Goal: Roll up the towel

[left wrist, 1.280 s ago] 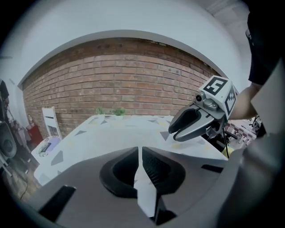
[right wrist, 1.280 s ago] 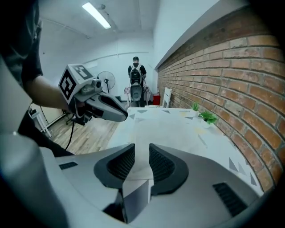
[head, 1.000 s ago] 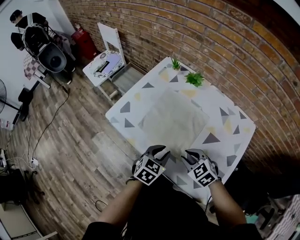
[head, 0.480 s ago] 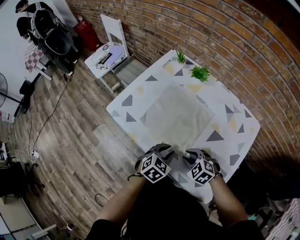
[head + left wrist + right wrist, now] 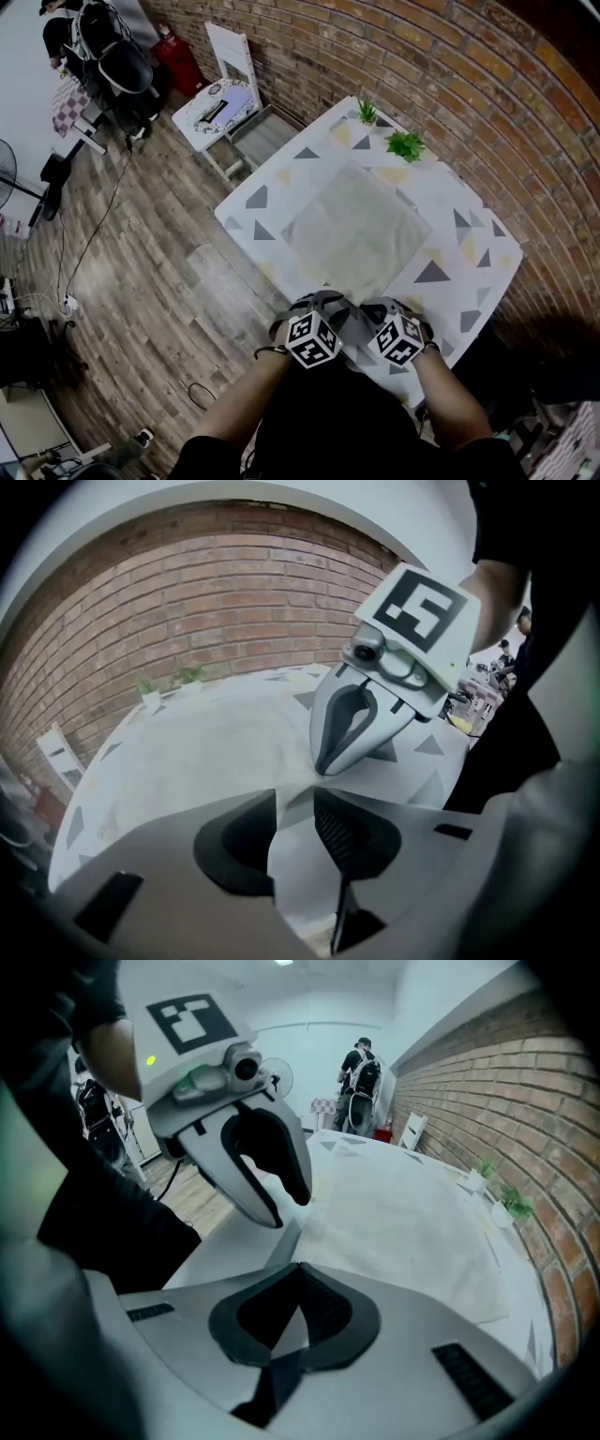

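Observation:
A pale towel [image 5: 356, 230] lies flat on the white table [image 5: 469, 253] with grey and yellow triangles. Both grippers are down at its near corner, side by side. My left gripper [image 5: 325, 302] is open; its jaws have just been opening. In the left gripper view only flat pale surface shows in the gap of the left gripper [image 5: 295, 799]. My right gripper [image 5: 373, 309] is shut, with its tips meeting on the towel's near edge [image 5: 309, 1227]. The right gripper [image 5: 326, 764] touches the surface just ahead of the left one. The left gripper [image 5: 284, 1206] shows spread in the right gripper view.
Two small potted plants [image 5: 366, 111] [image 5: 405, 143] stand at the table's far side by the brick wall [image 5: 450, 66]. A white chair [image 5: 225, 98] stands beyond the table's left corner on the wood floor. A person [image 5: 359, 1077] stands far off.
Both grippers have sunk to the towel's near corner and drawn closer together. The right gripper's jaws, spread a second ago, are now closed.

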A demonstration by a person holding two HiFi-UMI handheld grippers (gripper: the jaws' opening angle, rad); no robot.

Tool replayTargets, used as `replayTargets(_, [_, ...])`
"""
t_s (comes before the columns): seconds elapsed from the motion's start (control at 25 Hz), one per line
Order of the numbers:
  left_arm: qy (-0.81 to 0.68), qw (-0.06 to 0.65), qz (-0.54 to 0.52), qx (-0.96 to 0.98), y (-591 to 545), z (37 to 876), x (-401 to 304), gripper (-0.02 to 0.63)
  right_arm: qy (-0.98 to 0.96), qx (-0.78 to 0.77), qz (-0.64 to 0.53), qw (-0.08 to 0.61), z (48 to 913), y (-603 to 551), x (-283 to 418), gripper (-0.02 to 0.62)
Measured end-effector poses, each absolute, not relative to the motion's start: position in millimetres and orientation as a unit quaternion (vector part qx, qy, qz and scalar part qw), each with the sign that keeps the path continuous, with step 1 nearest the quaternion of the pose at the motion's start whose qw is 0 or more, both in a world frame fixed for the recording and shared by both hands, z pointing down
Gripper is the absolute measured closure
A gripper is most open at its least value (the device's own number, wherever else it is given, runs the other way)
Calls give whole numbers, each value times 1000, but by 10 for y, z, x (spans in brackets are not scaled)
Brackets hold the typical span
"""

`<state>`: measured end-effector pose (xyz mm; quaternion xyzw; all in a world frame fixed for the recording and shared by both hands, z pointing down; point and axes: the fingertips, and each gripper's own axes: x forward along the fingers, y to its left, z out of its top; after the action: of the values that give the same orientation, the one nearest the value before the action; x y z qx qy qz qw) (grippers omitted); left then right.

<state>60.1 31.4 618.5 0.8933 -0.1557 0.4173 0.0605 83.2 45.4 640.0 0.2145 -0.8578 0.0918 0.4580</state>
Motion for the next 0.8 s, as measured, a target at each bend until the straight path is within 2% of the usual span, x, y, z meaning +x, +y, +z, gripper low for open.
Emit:
replayTargets(0.28, [-125,9,435,892,313,6220,765,477,-858,213,100,457,6277,424,909,573])
replayTargets(0.36, [-116,5,437,892,324,6238,806,477,-854,206,113,464,6329,452,935,446])
replayTargets(0.44, [-111,4,440,891,336,6264,815,477,-850,195,113,476,6401,475,936,421])
replayTargets(0.52, [-110,11,440,891,349,6280,813,477,-846,183,103,490,6467,505,932,425])
replayTargets(0.6, [-111,18,439,892,358,6291,808,477,-847,174,97,493,6482,544,917,461])
replayTargets(0.68, [-112,18,438,892,356,6295,806,477,-850,175,88,490,6477,553,910,534])
replayTargets(0.8, [-106,13,441,891,360,6310,823,477,-854,184,90,478,6445,511,900,558])
